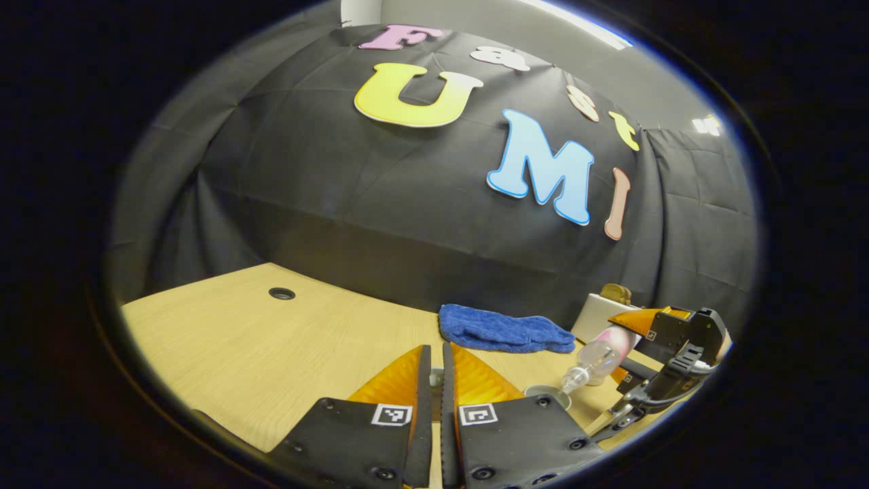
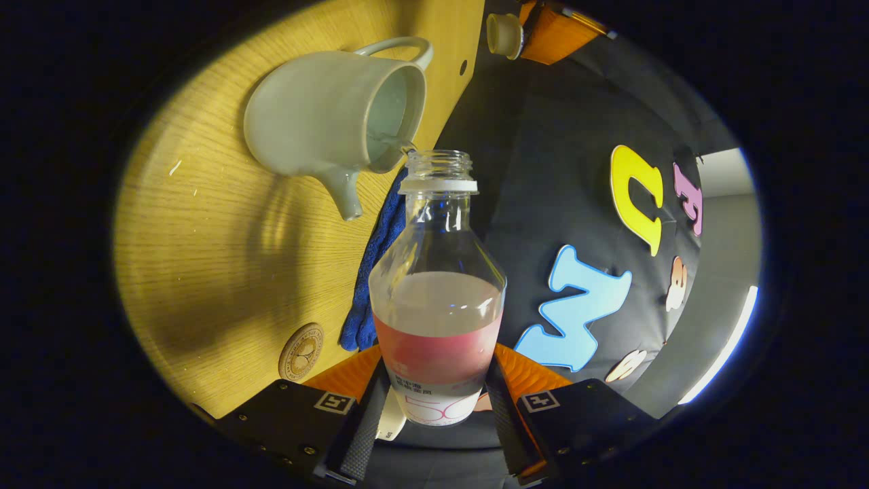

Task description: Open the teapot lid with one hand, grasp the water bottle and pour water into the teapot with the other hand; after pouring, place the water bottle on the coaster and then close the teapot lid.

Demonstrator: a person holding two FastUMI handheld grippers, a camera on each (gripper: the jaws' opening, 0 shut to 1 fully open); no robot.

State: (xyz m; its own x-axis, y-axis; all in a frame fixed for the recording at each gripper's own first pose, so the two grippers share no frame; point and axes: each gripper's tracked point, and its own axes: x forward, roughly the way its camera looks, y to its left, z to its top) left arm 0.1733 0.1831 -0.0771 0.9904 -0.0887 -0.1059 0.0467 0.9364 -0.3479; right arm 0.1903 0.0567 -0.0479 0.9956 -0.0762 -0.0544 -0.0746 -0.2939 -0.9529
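Observation:
My right gripper (image 2: 434, 370) is shut on a clear water bottle (image 2: 438, 285) with a pink label, about half full and uncapped. The bottle is tilted, its mouth at the open top of the pale grey teapot (image 2: 319, 125), and a thin stream runs in. In the left gripper view the same bottle (image 1: 597, 358) slants down to the teapot's rim (image 1: 546, 394), held by the right gripper (image 1: 669, 356). My left gripper (image 1: 436, 353) is shut on the teapot lid (image 2: 506, 34), lifted clear above the pot. A round wooden coaster (image 2: 301, 351) lies on the table near the bottle.
A folded blue towel (image 1: 506, 329) lies at the back of the wooden table (image 1: 258, 346), just behind the teapot. A white box (image 1: 597, 312) with a brown object on it stands to the right. A cable hole (image 1: 282, 293) sits at far left.

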